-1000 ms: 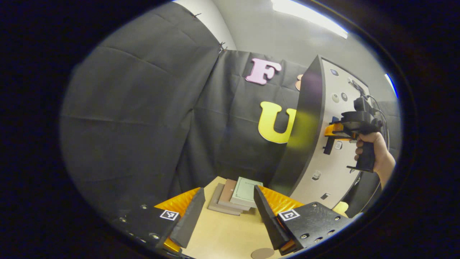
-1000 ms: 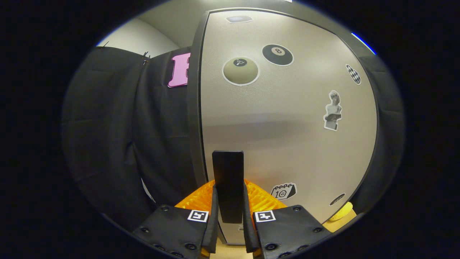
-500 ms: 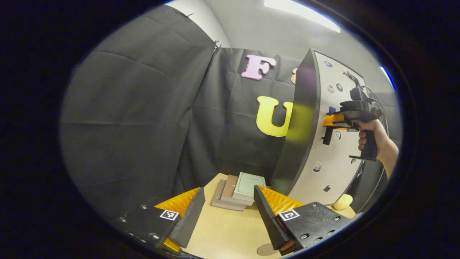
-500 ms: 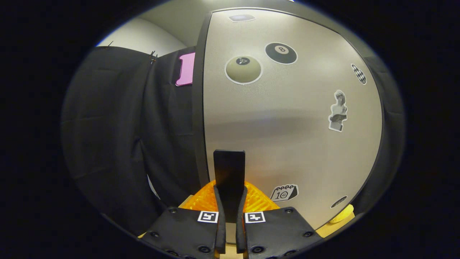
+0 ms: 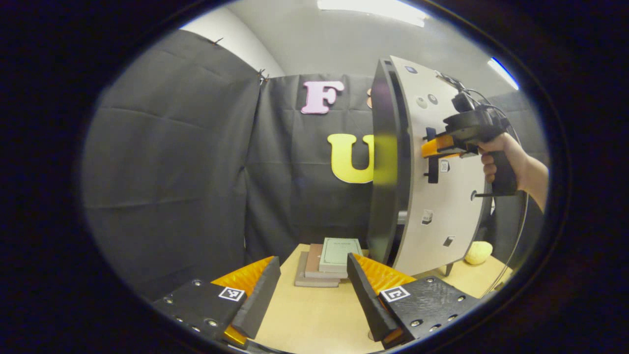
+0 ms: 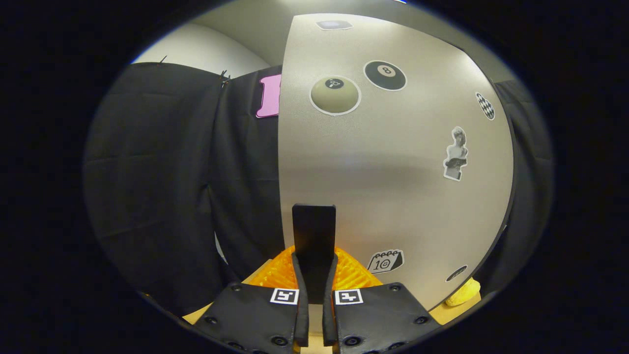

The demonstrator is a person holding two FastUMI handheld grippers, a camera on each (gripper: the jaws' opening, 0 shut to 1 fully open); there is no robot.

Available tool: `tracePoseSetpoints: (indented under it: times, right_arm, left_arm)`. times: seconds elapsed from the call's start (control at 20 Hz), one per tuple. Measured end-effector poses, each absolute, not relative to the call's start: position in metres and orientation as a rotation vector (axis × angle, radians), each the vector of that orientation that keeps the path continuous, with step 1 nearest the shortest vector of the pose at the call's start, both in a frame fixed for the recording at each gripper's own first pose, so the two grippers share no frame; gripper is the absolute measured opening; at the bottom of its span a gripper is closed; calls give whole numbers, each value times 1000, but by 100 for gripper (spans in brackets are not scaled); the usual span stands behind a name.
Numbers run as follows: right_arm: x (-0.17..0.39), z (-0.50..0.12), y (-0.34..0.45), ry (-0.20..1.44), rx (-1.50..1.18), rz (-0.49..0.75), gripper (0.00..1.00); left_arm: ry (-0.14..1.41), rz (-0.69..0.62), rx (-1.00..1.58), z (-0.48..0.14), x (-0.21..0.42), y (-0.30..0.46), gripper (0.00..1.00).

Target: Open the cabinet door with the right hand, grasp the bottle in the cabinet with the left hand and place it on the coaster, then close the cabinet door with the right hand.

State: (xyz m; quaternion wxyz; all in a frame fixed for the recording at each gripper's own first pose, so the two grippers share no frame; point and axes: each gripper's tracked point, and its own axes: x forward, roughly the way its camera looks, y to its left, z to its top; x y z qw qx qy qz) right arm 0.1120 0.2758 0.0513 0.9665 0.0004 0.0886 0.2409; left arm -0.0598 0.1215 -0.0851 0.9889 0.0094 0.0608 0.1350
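Up close, the right gripper [image 6: 314, 300] has its fingers clamped on the dark upright handle [image 6: 313, 236] of the cabinet door [image 6: 393, 167], which carries stickers. From the left gripper view, a hand [image 5: 506, 160] holds that gripper at the door [image 5: 442, 172], standing ajar. The left gripper [image 5: 309, 290] hovers over the counter [image 5: 314, 314], fingers spread and empty, short of stacked books [image 5: 327, 255]. A yellow lump [image 5: 477, 252] lies beyond the cabinet.

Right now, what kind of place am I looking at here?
Probably a staged recording booth, not a real home: black cloth wall, a pale wooden tabletop with stacked books, and a freestanding sticker-covered grey cabinet door.
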Motion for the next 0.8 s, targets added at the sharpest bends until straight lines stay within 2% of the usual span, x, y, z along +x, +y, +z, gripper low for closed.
tracePoseSetpoints:
  times: [0.05, 0.1, 0.2, 0.25, 0.3, 0.35, 0.45, 0.5, 0.75, 0.8]
  right_arm:
    - [110, 51, 275, 178, 4, 505, 10]
    - [109, 51, 273, 180, 9, 522, 10]
    - [105, 52, 270, 181, 13, 549, 13]
    - [105, 52, 270, 178, 13, 560, 10]
    - [105, 52, 269, 176, 14, 569, 13]
    - [106, 52, 268, 175, 18, 576, 10]
    - [106, 52, 267, 176, 22, 591, 10]
    - [106, 52, 267, 176, 25, 600, 13]
    - [106, 51, 263, 179, 44, 624, 13]
    - [106, 52, 262, 182, 48, 627, 13]
  left_arm:
    - [113, 263, 36, -83, -64, 114, 87]
    - [111, 260, 43, -82, -66, 108, 82]
    - [121, 247, 28, -88, -70, 89, 82]
    - [121, 239, 19, -87, -71, 78, 84]
    - [116, 227, 10, -79, -69, 71, 82]
    - [110, 210, 5, -72, -66, 61, 82]
    - [100, 184, 1, -60, -69, 43, 84]
    - [96, 174, -2, -55, -70, 36, 84]
    - [101, 175, 18, -40, -81, 14, 82]
    - [102, 175, 23, -37, -84, 10, 84]
